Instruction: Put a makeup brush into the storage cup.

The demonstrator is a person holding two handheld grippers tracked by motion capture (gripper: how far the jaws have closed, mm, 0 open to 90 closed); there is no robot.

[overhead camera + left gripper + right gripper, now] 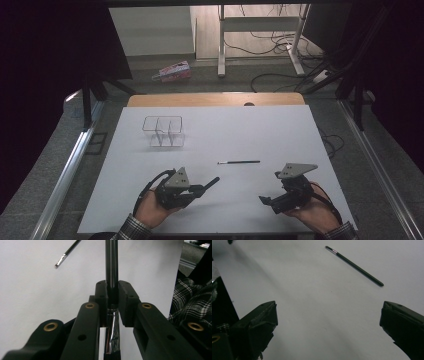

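Note:
My left gripper (pixel 200 189) (pixel 111 293) is shut on a black-handled brush (pixel 212 181) (pixel 111 262). Its handle sticks out past the jaws toward the table's middle, and its chrome ferrule (pixel 112 335) lies behind them. A second, thin black brush (pixel 239 162) (pixel 67 252) (pixel 354 265) lies flat on the white table (pixel 280 135), between and slightly beyond both grippers. My right gripper (pixel 270 202) (pixel 328 315) is open near the front right, jaws wide apart with nothing between them. A clear divided organizer (pixel 163 131) stands at the back left.
The table's wooden strip (pixel 215 99) runs along the far edge. Metal rails (pixel 70 165) flank both sides. On the floor beyond lie a pink box (pixel 172 71), a desk frame (pixel 260 30) and cables (pixel 280 75).

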